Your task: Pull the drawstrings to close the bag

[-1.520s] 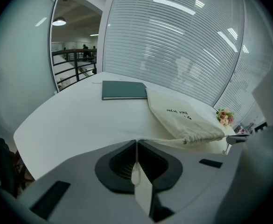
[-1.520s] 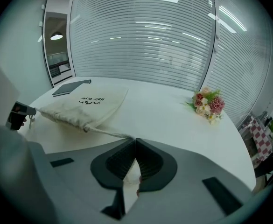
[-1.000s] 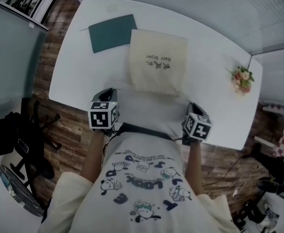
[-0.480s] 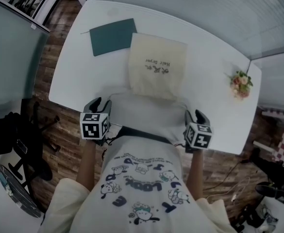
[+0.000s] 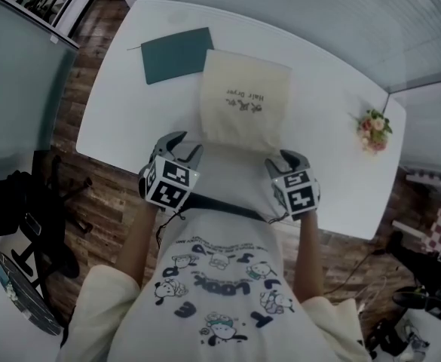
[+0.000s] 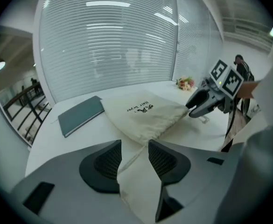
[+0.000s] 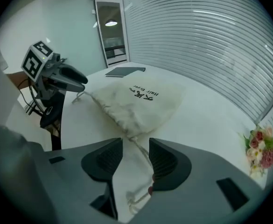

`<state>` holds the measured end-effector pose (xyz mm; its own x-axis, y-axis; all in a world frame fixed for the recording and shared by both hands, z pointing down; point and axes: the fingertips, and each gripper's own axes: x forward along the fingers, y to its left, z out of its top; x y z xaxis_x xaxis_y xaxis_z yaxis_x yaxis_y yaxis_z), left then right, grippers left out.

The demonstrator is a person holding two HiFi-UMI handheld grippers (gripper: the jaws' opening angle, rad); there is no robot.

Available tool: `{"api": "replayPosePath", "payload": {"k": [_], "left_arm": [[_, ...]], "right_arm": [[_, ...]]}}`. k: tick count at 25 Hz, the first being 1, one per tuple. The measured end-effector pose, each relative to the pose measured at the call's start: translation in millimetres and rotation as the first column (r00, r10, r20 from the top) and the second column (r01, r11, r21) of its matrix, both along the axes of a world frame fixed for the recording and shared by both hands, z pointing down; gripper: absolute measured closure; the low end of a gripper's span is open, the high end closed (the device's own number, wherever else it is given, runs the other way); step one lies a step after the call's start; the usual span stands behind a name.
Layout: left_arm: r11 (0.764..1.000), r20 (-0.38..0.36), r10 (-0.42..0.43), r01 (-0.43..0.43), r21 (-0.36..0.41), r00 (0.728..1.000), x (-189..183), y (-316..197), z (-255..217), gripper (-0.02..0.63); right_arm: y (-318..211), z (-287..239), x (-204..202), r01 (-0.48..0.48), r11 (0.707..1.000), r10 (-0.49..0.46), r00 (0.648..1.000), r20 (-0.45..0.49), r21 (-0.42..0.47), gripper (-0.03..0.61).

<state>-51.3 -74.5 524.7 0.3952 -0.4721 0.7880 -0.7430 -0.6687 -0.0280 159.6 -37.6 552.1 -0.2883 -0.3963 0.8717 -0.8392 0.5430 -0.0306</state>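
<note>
Now, drawstrings [image 7: 140, 148] between just-opened jaws (both pairs)

Green folder [image 5: 177, 54] and flowers [image 5: 375, 129] on white table [image 5: 326, 81]

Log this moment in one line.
bag: on table; left gripper: just opened, left drawstring between jaws; right gripper: just opened, right drawstring between jaws

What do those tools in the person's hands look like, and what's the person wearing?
The left gripper and right gripper each have two grey jaws with dark ribbed pads and a white cube of black square markers. Thin dark cables hang from them. The person wears a pale short-sleeved T-shirt with cartoon prints.
</note>
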Motion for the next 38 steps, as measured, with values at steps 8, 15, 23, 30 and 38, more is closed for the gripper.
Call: {"api": "replayPosePath", "payload": {"k": [8,15,23,30,38], "left_arm": [[0.962,0.184,0.271,-0.257,-0.096,0.945,19,3,35,0.413],[0.946,0.200,0.308,-0.278,-0.165,0.930,26,3,49,0.424],[0.954,0.155,0.244,-0.208,-0.216,0.957,23,12,53,0.551],[0.965,0.095,0.148,-0.123,-0.233,0.984,18,13,50,0.565],[0.947,0.023,-0.211,0.210,-0.244,0.977,16,14,48,0.566]], "right_arm": [[6,15,-5,0.229,0.970,-0.238,0.965,-0.111,-0.085,0.423],[7,18,-9,0.291,0.949,-0.305,0.944,-0.125,-0.120,0.500],[7,14,-6,0.198,0.975,-0.207,0.974,-0.094,-0.100,0.555],[3,12,0,0.086,0.995,-0.092,0.989,-0.112,-0.053,0.559],[1,9,11,-0.247,0.969,0.248,0.964,-0.097,0.022,0.560]]}}
